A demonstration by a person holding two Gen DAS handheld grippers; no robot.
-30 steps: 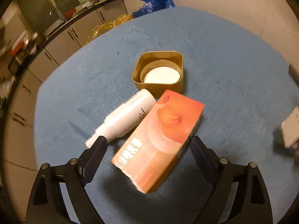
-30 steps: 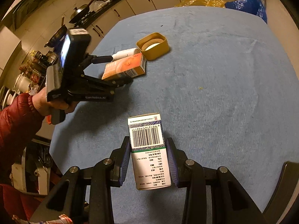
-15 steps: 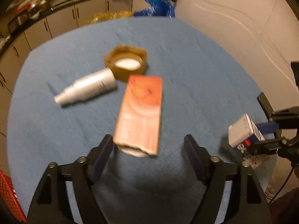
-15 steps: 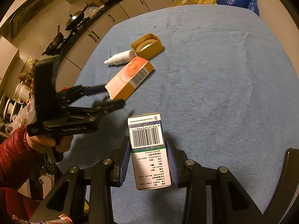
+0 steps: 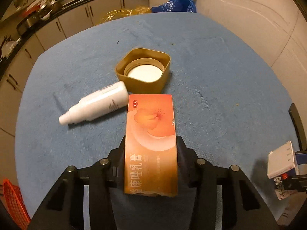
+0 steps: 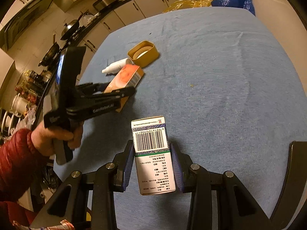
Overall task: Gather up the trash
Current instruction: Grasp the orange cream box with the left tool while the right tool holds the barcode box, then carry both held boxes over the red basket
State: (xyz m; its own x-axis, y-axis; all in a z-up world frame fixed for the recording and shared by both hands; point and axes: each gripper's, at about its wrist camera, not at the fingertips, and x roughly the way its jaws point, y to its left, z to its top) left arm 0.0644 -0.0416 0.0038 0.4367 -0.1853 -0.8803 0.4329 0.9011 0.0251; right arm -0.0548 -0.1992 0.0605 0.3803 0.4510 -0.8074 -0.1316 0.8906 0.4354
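Cloth (image 5: pixel 220 80), blue and nappy, covers the round table. Since a second ago the left gripper (image 5: pixel 150 149) has swung square onto the glossy orange carton (image 5: pixel 150 134); its jaws are closing, pads on both sides, so pickup looks secured. The right gripper (image 6: pixel 151 159) stays clamped on a barcoded box (image 6: pixel 153 153). A gold square cap (image 5: pixel 143 71) and smooth white bottle (image 5: pixel 96 105) still lie loose.

Background, as I see it: kitchen surroundings.
Blue cloth table (image 5: pixel 220 72); cabinets (image 5: pixel 73 22) behind; blue bag (image 5: pixel 175 2), yellow bag (image 5: pixel 122 13); red basket (image 5: pixel 14 203) at the lower left.
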